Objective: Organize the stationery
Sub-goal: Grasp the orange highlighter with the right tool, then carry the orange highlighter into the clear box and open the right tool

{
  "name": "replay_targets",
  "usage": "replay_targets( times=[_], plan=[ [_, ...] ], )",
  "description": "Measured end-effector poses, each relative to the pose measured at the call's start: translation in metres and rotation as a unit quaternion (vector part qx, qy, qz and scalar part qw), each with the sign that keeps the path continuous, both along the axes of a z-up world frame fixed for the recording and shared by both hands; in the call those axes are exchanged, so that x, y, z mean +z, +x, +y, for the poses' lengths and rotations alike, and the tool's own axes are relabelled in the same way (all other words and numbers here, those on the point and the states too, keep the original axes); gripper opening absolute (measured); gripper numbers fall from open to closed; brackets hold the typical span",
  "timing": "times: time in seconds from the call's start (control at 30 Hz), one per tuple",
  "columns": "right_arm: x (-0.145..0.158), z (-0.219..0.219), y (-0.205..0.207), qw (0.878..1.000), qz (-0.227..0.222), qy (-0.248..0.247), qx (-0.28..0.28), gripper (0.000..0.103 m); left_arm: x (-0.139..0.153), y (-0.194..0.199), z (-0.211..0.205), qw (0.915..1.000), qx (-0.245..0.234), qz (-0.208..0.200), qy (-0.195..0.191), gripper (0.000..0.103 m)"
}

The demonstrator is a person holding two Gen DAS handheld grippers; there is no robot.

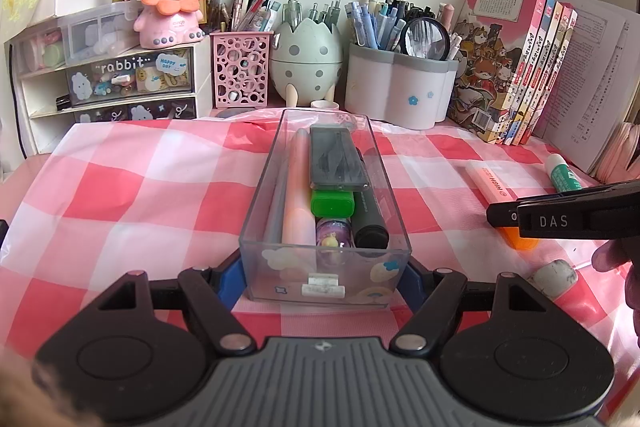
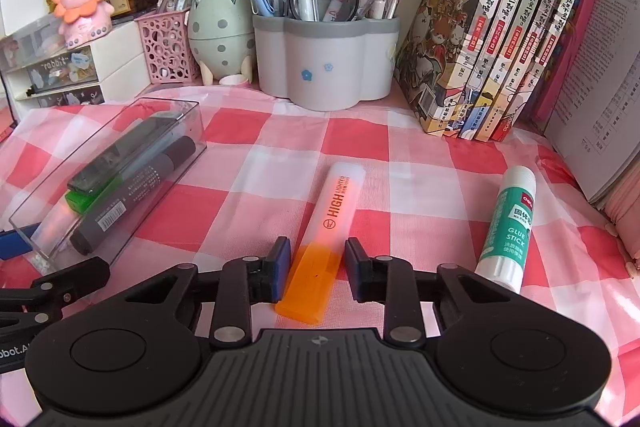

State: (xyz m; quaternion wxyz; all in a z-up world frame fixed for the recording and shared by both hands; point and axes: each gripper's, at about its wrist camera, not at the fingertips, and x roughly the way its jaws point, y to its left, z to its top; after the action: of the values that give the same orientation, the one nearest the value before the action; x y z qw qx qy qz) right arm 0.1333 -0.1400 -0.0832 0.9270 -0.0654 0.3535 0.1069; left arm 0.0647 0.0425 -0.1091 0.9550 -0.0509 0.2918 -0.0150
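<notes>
Overhead, a pink-checked tablecloth fronts penholders; left claw clamps the clear tray, right claw narrowly straddles a highlighter.

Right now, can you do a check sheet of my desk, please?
Surface: pink checked tablecloth, wrinkled.
Job's things: clear box holding markers; orange highlighter, glue stick and grubby eraser lying loose.
Clutter: nothing seen.
Grippers: left tool shut on clear box's near end; right tool open, straddling highlighter's cap.
Cables: nothing seen.
Surroundings: pen pots, books, drawer unit behind.
</notes>
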Motion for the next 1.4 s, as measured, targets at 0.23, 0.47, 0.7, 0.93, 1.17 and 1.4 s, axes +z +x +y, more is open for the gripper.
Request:
replay_targets(
  times=[0.23, 0.47, 0.7, 0.93, 1.17, 1.4],
  plan=[
    [0.005, -0.007, 0.001, 0.999, 0.017, 0.043, -0.014, 0.023, 0.000, 0.000, 0.000, 1.0000, 0.000, 0.000, 0.000, 0.048],
    [0.017, -0.005, -0.001, 0.997, 0.018, 0.077, -0.009, 0.023, 0.000, 0.000, 0.000, 1.0000, 0.000, 0.000, 0.000, 0.048],
    [0.033, 0.003, 0.000, 0.994, 0.014, 0.106, 0.002, 0.023, 0.000, 0.000, 0.000, 1.0000, 0.000, 0.000, 0.000, 0.048],
    [0.052, 0.028, 0.005, 0.988, 0.022, 0.152, 0.033, 0.023, 0.000, 0.000, 0.000, 1.0000, 0.000, 0.000, 0.000, 0.048],
    [0.054, 0.064, 0.014, 0.985, 0.047, 0.153, 0.060, 0.023, 0.000, 0.000, 0.000, 1.0000, 0.000, 0.000, 0.000, 0.048],
    [0.051, 0.089, 0.028, 0.989, 0.075, 0.113, 0.065, 0.023, 0.000, 0.000, 0.000, 1.0000, 0.000, 0.000, 0.000, 0.048]
  ],
)
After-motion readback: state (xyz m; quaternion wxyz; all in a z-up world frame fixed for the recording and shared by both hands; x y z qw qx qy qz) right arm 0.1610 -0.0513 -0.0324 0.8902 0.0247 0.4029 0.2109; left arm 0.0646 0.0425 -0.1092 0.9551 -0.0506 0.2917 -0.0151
